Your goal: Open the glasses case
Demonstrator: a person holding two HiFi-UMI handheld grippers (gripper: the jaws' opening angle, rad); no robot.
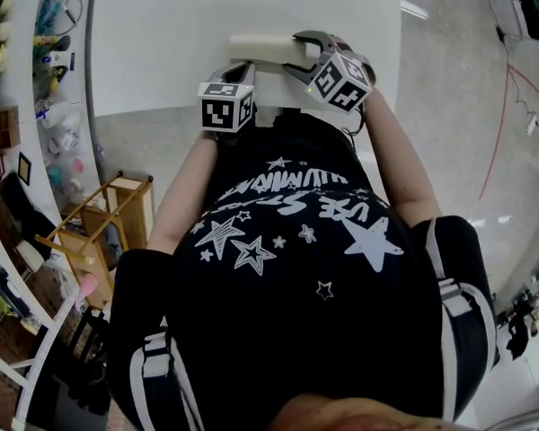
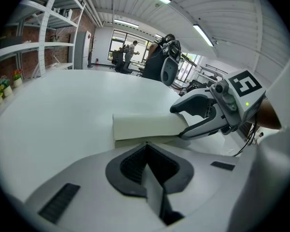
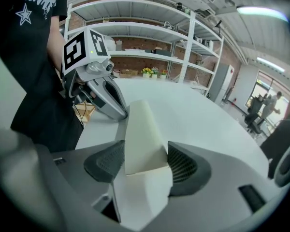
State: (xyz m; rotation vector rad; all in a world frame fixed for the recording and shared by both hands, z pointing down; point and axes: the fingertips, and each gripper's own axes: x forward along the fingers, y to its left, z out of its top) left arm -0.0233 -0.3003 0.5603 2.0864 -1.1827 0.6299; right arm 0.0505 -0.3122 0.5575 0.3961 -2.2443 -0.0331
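Both forearms reach forward from the person's body over the near edge of the white table [image 1: 162, 43], each hand holding its tool low and close to the cream glasses case [image 1: 262, 48]. The case lies flat on the table with its lid down, near the edge closest to the person. The right gripper [image 1: 298, 50] comes in at the case's right end, with its marker cube tipped toward the person. In the right gripper view its two ribbed pads [image 3: 183, 166] are pressed onto opposite faces of the case [image 3: 140, 129], so that end sits clamped between them while the rest of the case stretches away ahead of the jaws. The left gripper [image 1: 242, 68] is angled in from the person's side of the case, toward its left half. In the left gripper view its jaws [image 2: 146, 149] are closed together with nothing between them, and their tip points at the long near side of the case [image 2: 145, 124]. Whether the tip actually touches that side cannot be told. The same view shows the right gripper [image 2: 181, 122] at the case's far right, one jaw above it and one below.
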